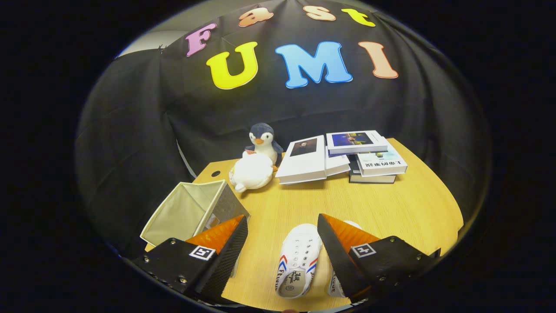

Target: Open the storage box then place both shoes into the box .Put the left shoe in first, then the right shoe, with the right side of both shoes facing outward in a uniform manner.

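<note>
Fingers spread wide, holding nothing, hovering above the near part of the bench. One white shoe lies on the bench in the gap between them, closer to the right finger, toe pointing away, opening toward the camera, red and blue stripes on both sides; neither finger touches it as far as I can tell. Second shoe sits just right of the first, mostly hidden behind the right finger, only a strip of its side and a bit of toe visible. Can't tell which is the left shoe and which the right from this angle. Box is at the bench's left edge, just beyond the left finger: beige fabric, tipped on its side, open mouth facing left and toward the camera, inside looks bare, no lid visible over the mouth. Its near corner is covered by the left finger. Box and shoes are apart, with bare bench between. Farther back, well beyond the fingers: a white plush lying on the bench, and a penguin plush upright right behind it, touching it. Right of those, a stack of books with another white-covered book just beside it on the left, near the back edge. Black cloth wall behind the bench.
</note>
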`<state>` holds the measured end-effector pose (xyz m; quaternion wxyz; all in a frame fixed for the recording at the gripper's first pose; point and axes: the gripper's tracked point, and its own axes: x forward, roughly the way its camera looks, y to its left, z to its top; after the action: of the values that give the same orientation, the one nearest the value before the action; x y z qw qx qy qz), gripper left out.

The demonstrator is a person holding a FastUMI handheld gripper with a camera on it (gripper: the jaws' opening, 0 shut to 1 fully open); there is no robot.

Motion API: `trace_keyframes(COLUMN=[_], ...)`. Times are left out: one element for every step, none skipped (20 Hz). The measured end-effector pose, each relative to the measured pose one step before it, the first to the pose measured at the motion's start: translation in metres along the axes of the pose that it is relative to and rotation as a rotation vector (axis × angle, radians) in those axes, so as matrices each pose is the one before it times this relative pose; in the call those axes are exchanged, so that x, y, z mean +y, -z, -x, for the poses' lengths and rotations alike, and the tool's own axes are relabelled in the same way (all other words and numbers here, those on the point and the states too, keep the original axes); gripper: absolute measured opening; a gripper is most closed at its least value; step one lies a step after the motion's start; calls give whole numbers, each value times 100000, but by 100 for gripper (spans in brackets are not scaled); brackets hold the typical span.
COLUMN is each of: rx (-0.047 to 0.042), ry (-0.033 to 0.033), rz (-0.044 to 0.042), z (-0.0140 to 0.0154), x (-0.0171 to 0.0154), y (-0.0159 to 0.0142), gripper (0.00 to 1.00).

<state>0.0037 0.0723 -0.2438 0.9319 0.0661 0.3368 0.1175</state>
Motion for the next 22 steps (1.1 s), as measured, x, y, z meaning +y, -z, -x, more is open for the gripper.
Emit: trace_keyframes(rx=[1932, 2028, 1923, 2071, 2349, 2663, 2543, 2563, 2652, 2522, 2529, 2611, 2731, 2553, 1181, 771, 554, 1002, 1136, 1234, 123, 754], ry=[677, 426, 303, 415, 582, 577, 206, 282, 417, 426, 272, 402, -23, -63, 289, 160, 133, -108, 248, -122, 99, -742], rz=[91, 19, -155, -26, -44, -272, -303, -165, 228, 480, 625, 389, 280, 172, -160, -90, -530, -217, 721, 1431, 1168, -100], z=[-380, -419, -451, -518, -560, -921, -417, 79, -643, -707, -487, -579, -316, -557, -255, -321, 16, -350, -156, -171, -129, -187], x=[-491, -410, -445, -359, -430, -345, -253, -308, -332, -269, -209, -259, -196, -140, -168, -155, 5, 12, -28, 167, -6, 178], y=[763, 829, 740, 728, 857, 807, 889, 1141, 824, 829, 729, 817, 957, 731, 175, 91, 33, 52, 186, 309, -63, 172], gripper=[98, 98, 98, 98, 98, 98, 98, 98, 98, 98, 98, 98, 98, 98, 98, 86, 82, 81, 81, 81, 81, 81])
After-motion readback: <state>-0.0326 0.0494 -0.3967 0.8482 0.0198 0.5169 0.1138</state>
